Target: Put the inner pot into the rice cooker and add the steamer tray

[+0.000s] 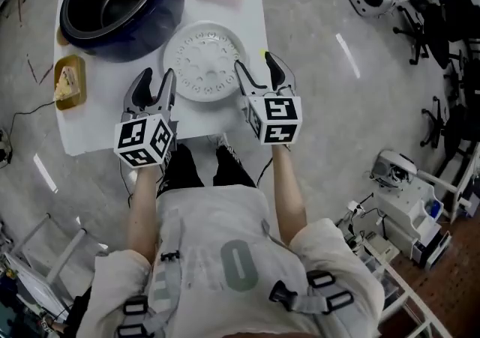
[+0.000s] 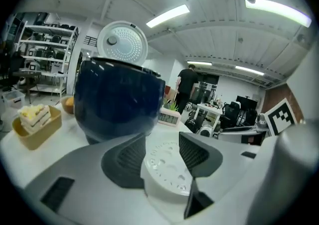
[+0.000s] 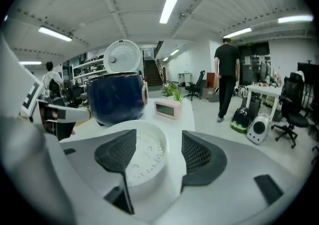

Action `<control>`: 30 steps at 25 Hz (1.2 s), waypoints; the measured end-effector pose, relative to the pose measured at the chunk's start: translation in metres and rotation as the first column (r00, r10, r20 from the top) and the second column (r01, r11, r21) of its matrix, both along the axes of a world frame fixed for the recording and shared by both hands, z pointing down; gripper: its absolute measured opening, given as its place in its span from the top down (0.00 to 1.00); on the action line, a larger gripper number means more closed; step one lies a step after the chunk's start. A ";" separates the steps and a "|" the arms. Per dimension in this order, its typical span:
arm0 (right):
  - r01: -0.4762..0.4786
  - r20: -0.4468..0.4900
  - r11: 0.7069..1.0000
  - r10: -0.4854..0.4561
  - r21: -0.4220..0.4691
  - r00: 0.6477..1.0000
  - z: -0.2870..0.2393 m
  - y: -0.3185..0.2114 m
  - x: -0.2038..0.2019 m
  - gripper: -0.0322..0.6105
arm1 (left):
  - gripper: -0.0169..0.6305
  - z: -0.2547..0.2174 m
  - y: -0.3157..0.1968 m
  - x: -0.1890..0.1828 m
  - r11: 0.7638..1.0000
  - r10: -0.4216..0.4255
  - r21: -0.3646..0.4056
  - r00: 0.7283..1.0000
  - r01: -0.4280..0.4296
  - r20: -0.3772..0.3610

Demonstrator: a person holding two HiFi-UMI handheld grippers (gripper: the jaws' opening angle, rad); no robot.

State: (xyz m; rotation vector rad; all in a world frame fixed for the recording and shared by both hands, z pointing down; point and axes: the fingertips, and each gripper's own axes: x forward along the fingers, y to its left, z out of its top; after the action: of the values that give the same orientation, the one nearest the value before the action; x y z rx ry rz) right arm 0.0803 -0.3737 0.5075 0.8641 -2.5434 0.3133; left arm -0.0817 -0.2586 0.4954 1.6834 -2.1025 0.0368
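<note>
Both grippers hang at the near edge of the white table (image 1: 90, 123). I read the left gripper (image 1: 159, 74) and right gripper (image 1: 253, 61) as released, pads clear. They flank the white round perforated plastic steamer tray (image 1: 204, 61). Far left stands the dark blue rice cooker (image 1: 120, 3), lid up.

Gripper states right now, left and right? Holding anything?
Left gripper: open, gripping nothing, by the left edge of the round white perforated plastic steamer tray.
Right gripper: open, gripping nothing, by the tray's right edge.
</note>
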 end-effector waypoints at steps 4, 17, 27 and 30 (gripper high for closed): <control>-0.012 0.055 0.992 0.019 -0.126 0.998 0.028 -0.002 0.007 0.51 | 0.64 0.029 -0.004 0.014 0.997 -0.027 -0.075 0.999 0.024 -0.037; 0.049 -0.001 0.979 -0.051 -0.196 0.999 0.071 0.007 -0.001 0.56 | 0.68 0.081 0.007 0.038 0.973 -0.144 -0.198 0.980 0.114 -0.140; 0.094 -0.034 0.985 -0.100 -0.146 0.994 0.073 0.016 -0.006 0.61 | 0.70 0.081 0.011 0.035 0.972 -0.136 -0.206 0.987 0.116 -0.086; 0.092 -0.026 0.986 -0.096 -0.137 0.995 0.059 0.012 0.001 0.60 | 0.70 0.068 0.005 0.040 0.976 -0.133 -0.185 0.987 0.115 -0.085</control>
State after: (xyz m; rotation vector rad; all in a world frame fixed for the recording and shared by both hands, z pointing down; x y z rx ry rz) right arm 0.0809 -0.3621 0.5667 0.6909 -2.4908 0.4332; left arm -0.0418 -0.2533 0.5635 1.4189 -2.0611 0.1006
